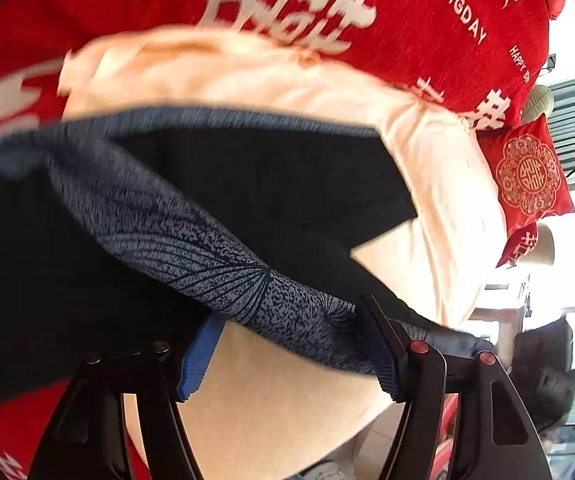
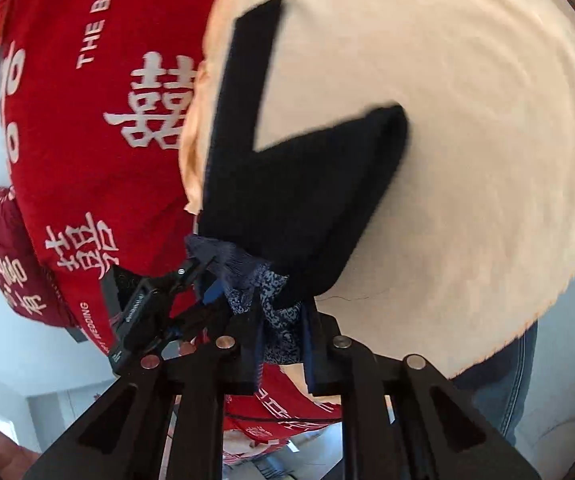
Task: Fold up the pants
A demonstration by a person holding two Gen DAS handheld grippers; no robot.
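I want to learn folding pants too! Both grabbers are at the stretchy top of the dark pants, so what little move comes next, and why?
Probably pull the two grabbers gently apart to stretch the waistband straight. The right gripper is shut on a bunched bit of it, the left gripper has it between its jaws, and the pants legs lie splayed in a V on the cream cloth.

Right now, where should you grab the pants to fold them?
By the speckled waistband, from its open end near you. It is a firm bunched edge, and the legs trail flat over the cloth.
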